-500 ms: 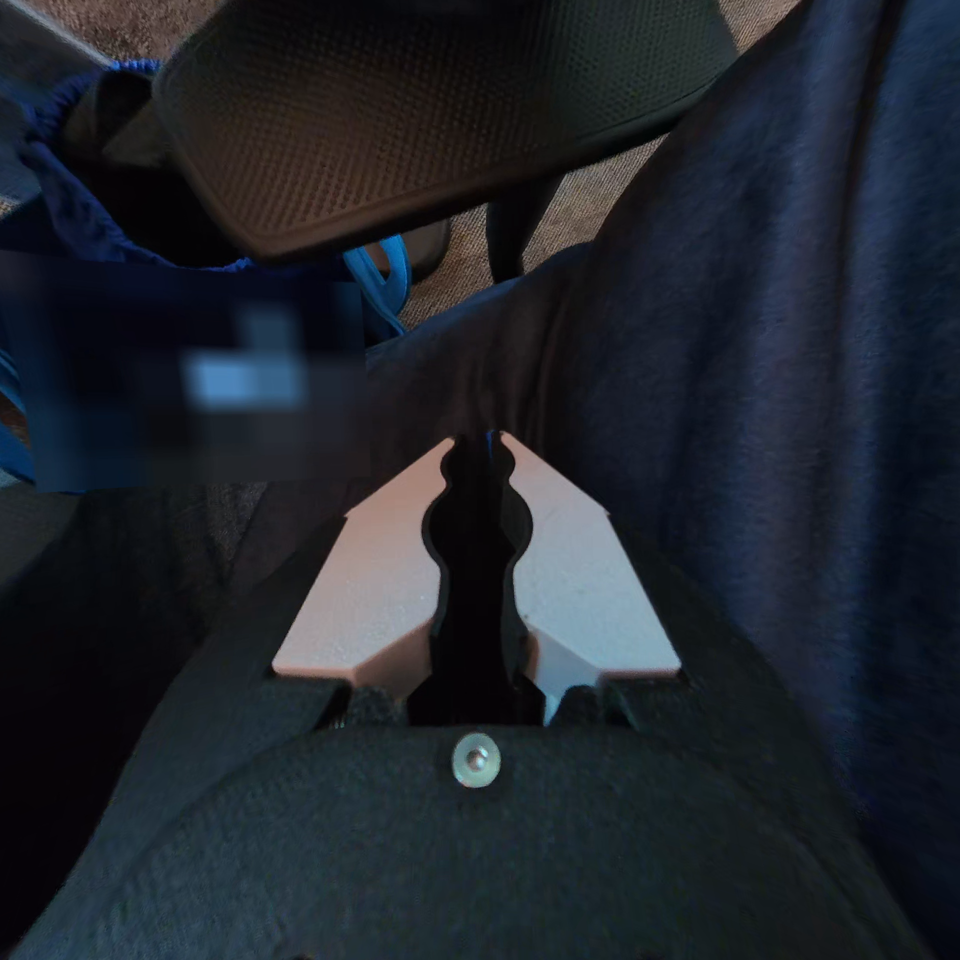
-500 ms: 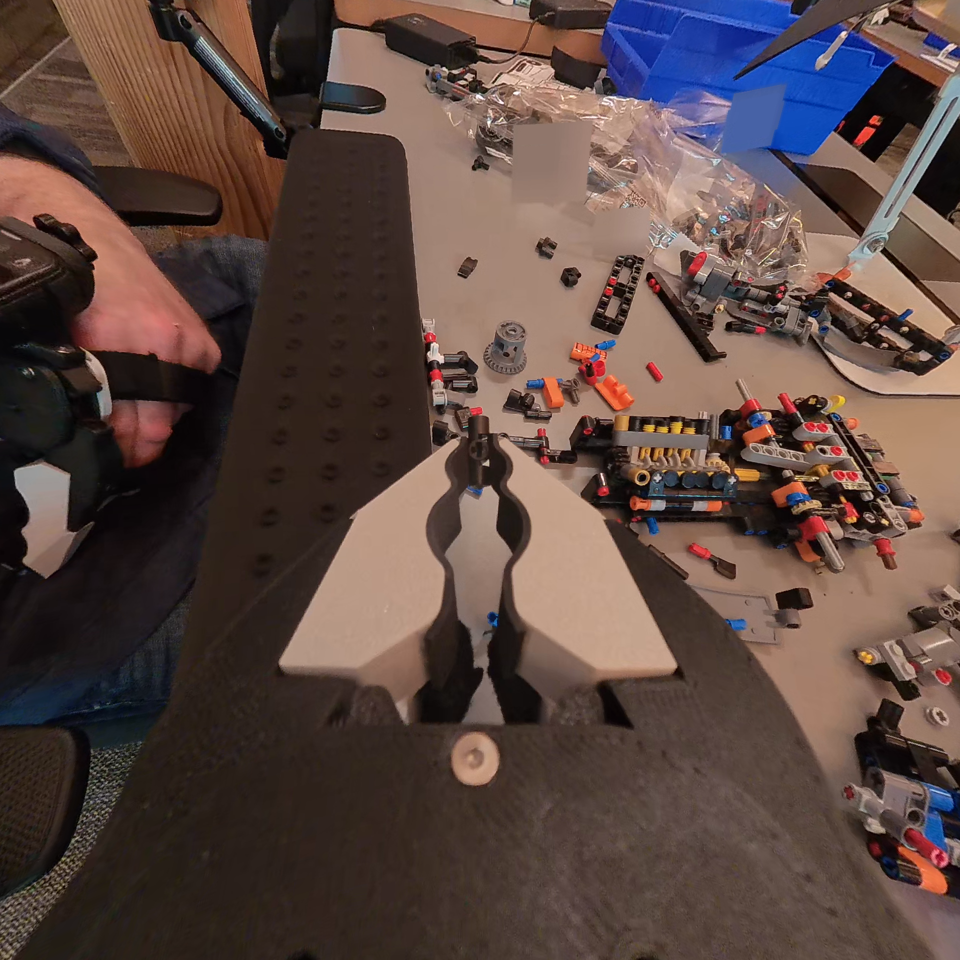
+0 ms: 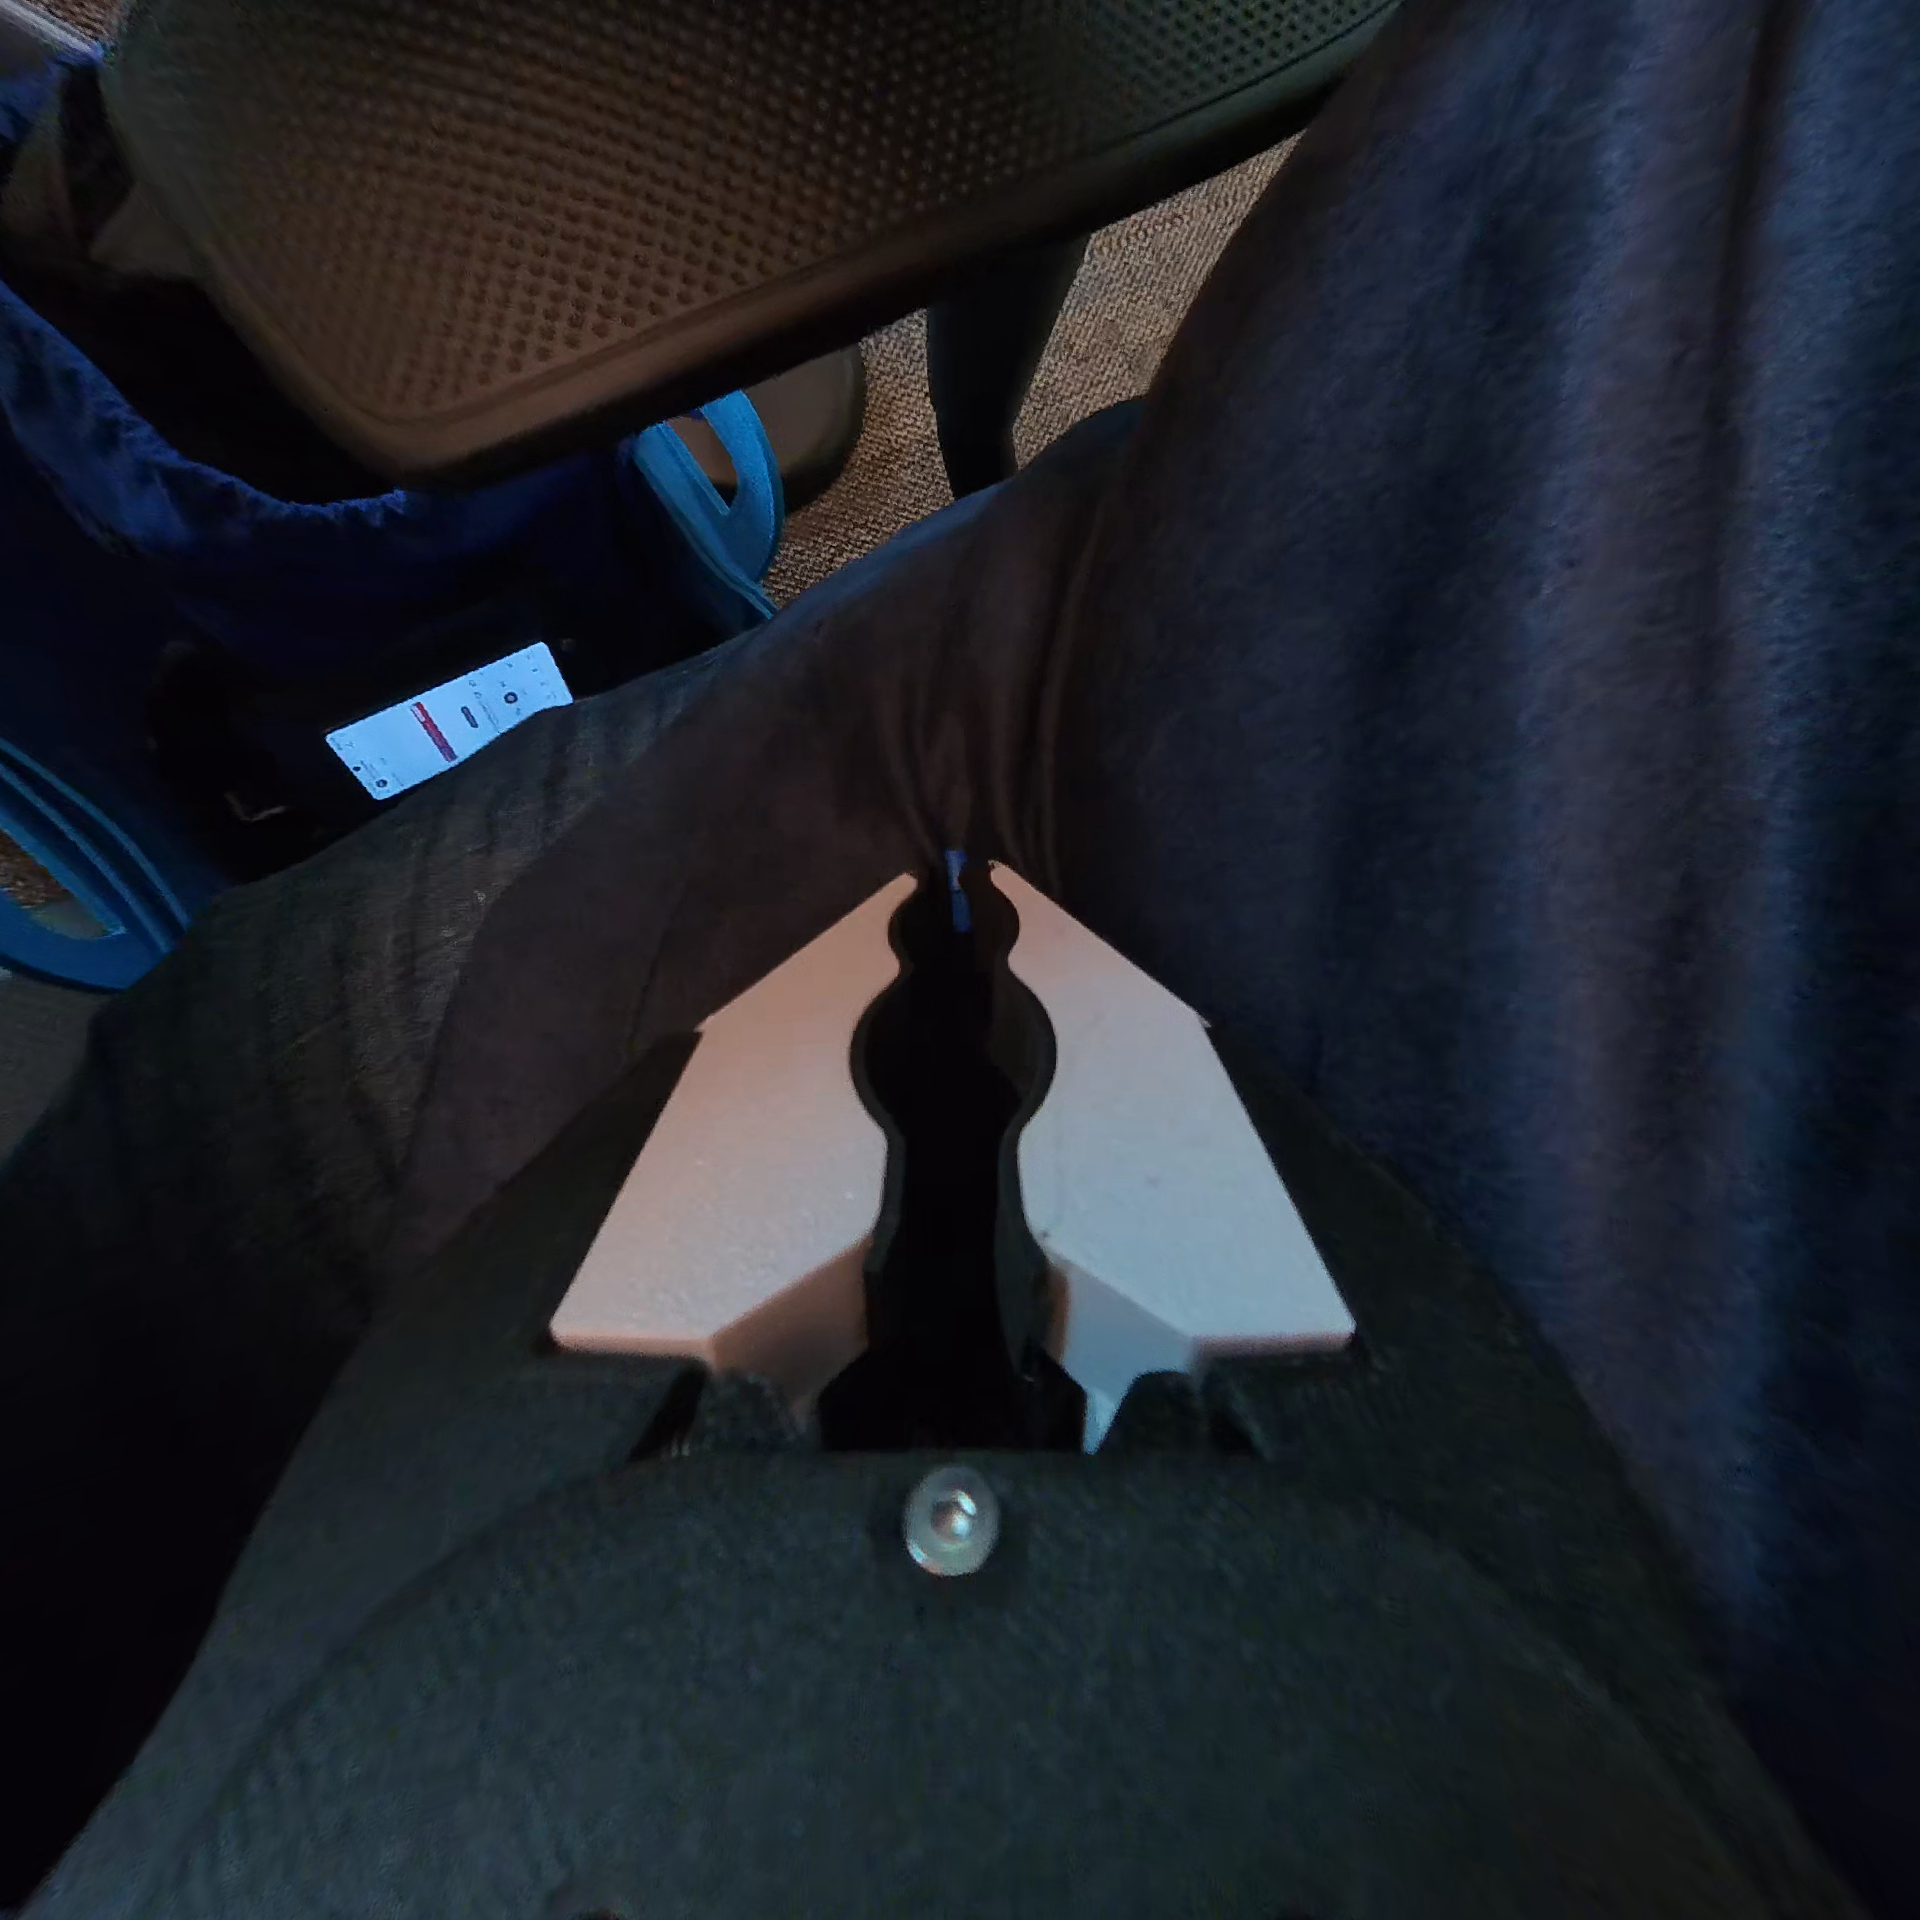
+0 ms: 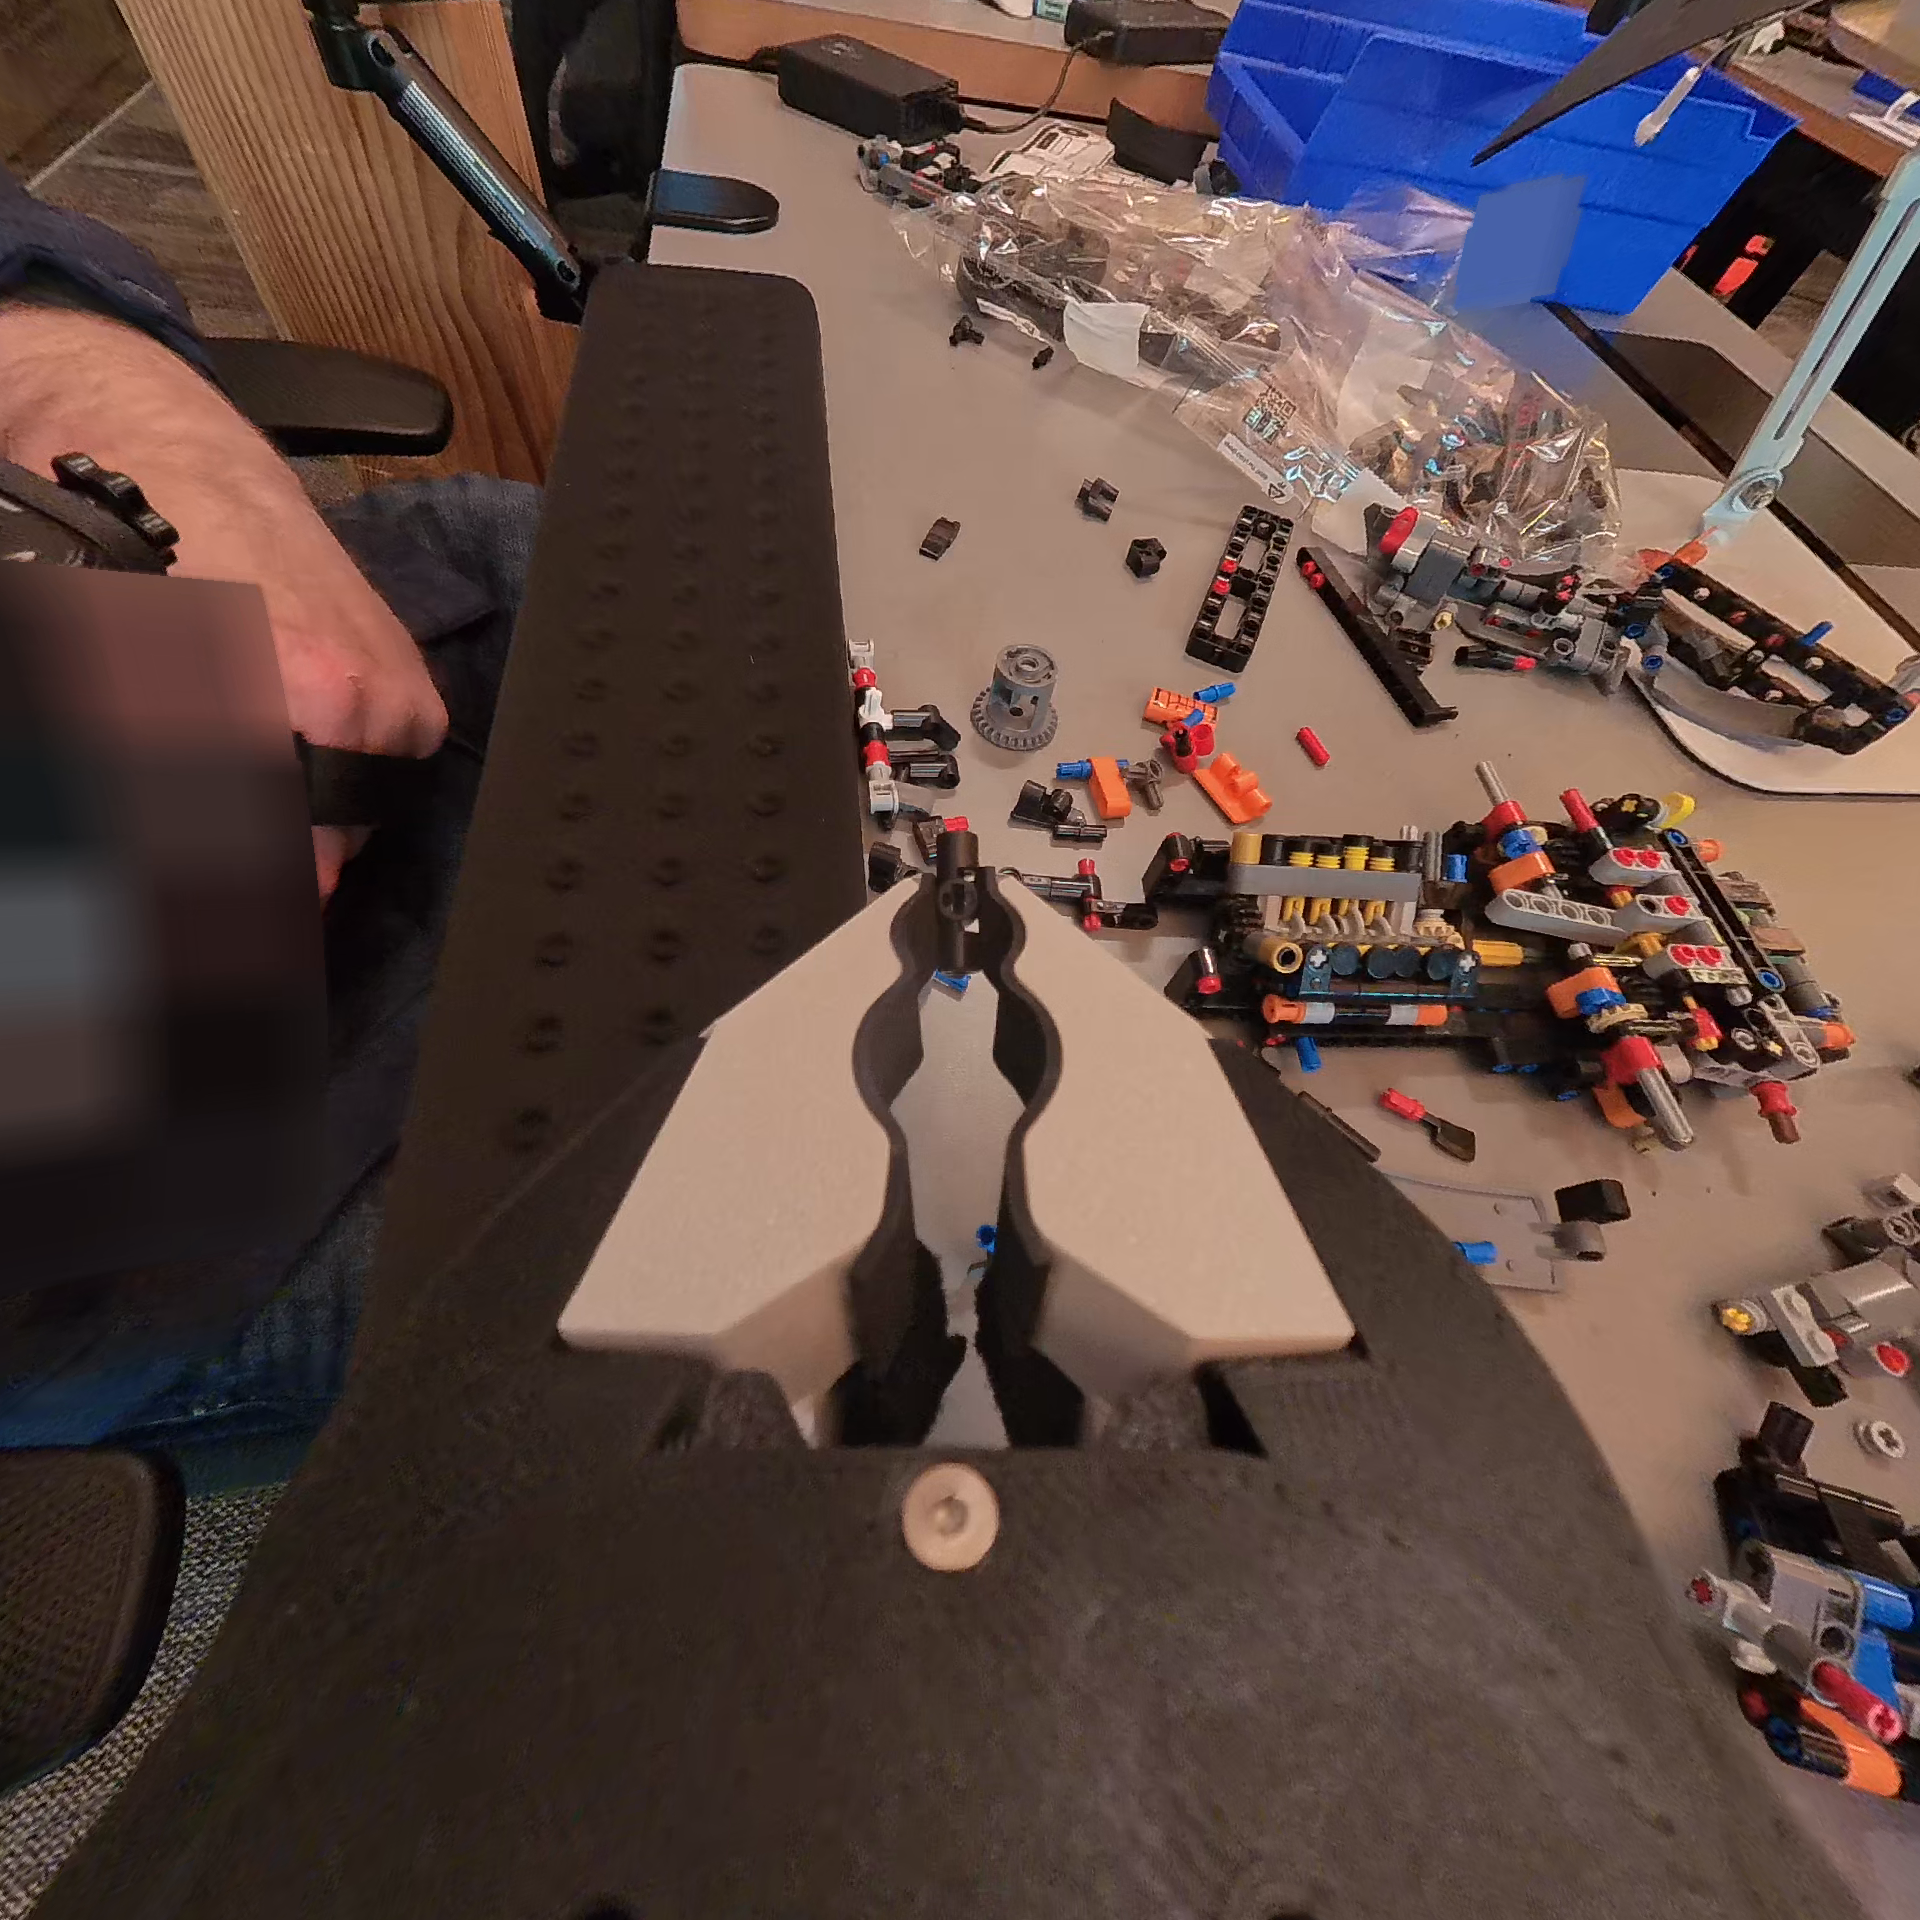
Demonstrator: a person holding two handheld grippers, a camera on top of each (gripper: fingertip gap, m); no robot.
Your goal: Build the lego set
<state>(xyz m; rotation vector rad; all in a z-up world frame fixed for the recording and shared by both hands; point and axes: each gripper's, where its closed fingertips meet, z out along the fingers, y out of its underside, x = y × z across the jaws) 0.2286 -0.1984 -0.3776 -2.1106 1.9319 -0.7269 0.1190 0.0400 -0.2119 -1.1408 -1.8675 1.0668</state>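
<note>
The left gripper [image 3: 957, 883] points down into the lap, away from the bench, with dark blue cloth [image 3: 1507, 727] pressed right against its tips. Its jaws are closed on a tiny blue pin [image 3: 956, 891], of which only a sliver shows at the very tip. Ahead and above hangs the underside of a mesh chair seat [image 3: 623, 208]; nothing of the build lies in front of this gripper.

The right gripper [image 4: 957, 902] hovers above the near edge of the bench [image 4: 1039, 436], its jaws clamped on a small black connector [image 4: 955, 900] that stands upright at the tips, long axis along the fingers. To its left, well apart and off the bench, a hand [image 4: 260, 582] grips the other tool over the lap. The half-built chassis [image 4: 1507, 977] lies ahead and to the right of the right gripper, its long axis running left to right across the view, with loose pieces scattered between and beyond.

The coming move probably joins pin to connector, so the left gripper must rise and swing right toward the right one; the right gripper is much nearer the chassis.

Against half a second ago, the right gripper's view is unchanged. The left view now sits a little closer to the cloth, and the small white card [image 3: 449, 717] to the left shows unblurred.
</note>
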